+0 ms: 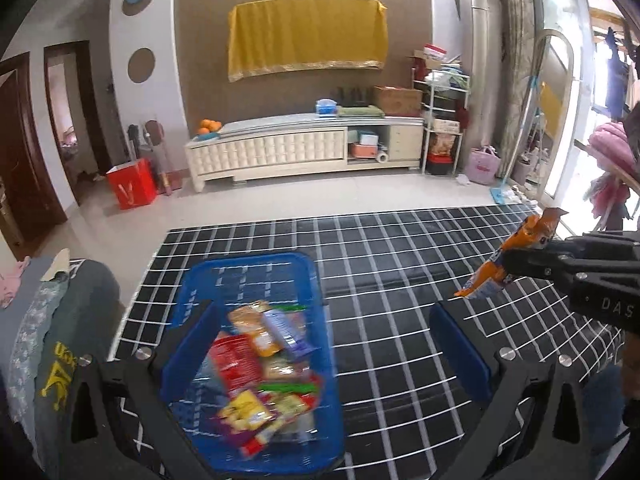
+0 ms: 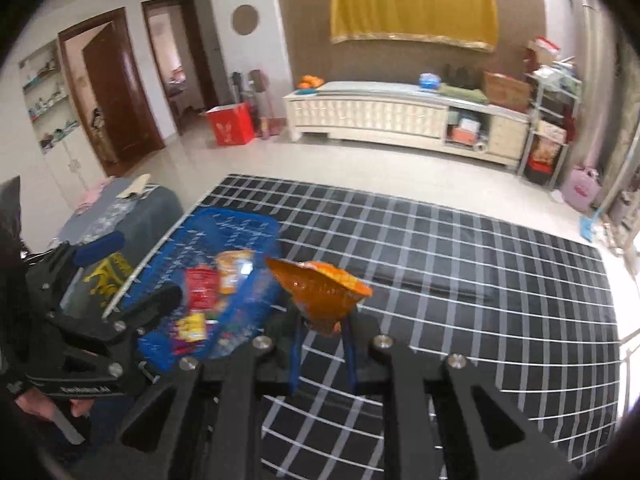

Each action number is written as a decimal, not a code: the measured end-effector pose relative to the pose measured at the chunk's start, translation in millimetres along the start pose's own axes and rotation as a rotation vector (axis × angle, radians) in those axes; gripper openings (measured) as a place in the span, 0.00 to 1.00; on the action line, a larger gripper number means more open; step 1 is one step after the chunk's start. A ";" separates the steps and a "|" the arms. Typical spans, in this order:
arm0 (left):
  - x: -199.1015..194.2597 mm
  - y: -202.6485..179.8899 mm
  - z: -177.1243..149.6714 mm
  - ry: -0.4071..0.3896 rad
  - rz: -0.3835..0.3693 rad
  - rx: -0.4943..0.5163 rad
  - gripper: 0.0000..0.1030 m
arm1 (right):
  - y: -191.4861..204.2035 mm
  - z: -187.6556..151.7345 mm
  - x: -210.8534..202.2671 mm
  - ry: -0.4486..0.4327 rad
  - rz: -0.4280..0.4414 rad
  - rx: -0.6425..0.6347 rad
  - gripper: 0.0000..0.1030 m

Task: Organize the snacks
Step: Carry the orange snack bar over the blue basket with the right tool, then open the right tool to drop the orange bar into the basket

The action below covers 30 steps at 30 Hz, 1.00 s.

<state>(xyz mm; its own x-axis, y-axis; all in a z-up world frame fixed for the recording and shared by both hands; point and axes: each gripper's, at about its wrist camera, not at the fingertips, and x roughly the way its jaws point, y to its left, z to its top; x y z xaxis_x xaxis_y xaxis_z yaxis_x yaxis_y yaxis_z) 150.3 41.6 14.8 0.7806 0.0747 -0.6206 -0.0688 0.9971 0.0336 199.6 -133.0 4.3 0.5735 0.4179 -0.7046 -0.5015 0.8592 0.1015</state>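
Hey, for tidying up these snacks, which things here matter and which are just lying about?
Part of the job:
orange snack packet, clamped in the right gripper
blue basket with snack packets inside
left gripper, open over the basket

Just lying about:
red bag on the floor
oranges on the cabinet
folded clothes beside the checked mat

Blue basket (image 1: 308, 280), orange packet (image 2: 320, 292), black white-gridded cloth (image 1: 400, 264), seemingly red-and-yellow snacks (image 1: 240, 364).

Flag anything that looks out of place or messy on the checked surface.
Nothing is spilled. The snacks in the blue basket lie jumbled at all angles. One orange snack packet is outside it, crumpled in the shut right gripper above the cloth. The left gripper is open and empty.
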 end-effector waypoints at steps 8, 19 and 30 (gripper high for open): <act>-18.5 55.3 -19.9 0.020 0.038 -0.038 1.00 | 64.5 12.7 34.5 0.053 0.085 -0.061 0.21; -7.3 135.2 -53.9 0.089 0.076 -0.140 1.00 | 115.6 4.4 118.3 0.265 0.167 -0.055 0.21; 29.5 150.4 -69.7 0.144 0.080 -0.125 1.00 | 137.0 -12.4 187.1 0.490 0.119 -0.075 0.21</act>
<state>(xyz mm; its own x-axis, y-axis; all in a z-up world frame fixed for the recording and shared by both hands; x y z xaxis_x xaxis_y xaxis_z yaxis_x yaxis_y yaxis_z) 119.6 192.6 -53.0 0.6732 0.1417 -0.7257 -0.2109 0.9775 -0.0048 230.1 59.2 -122.4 0.1471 0.3083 -0.9399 -0.6000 0.7832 0.1630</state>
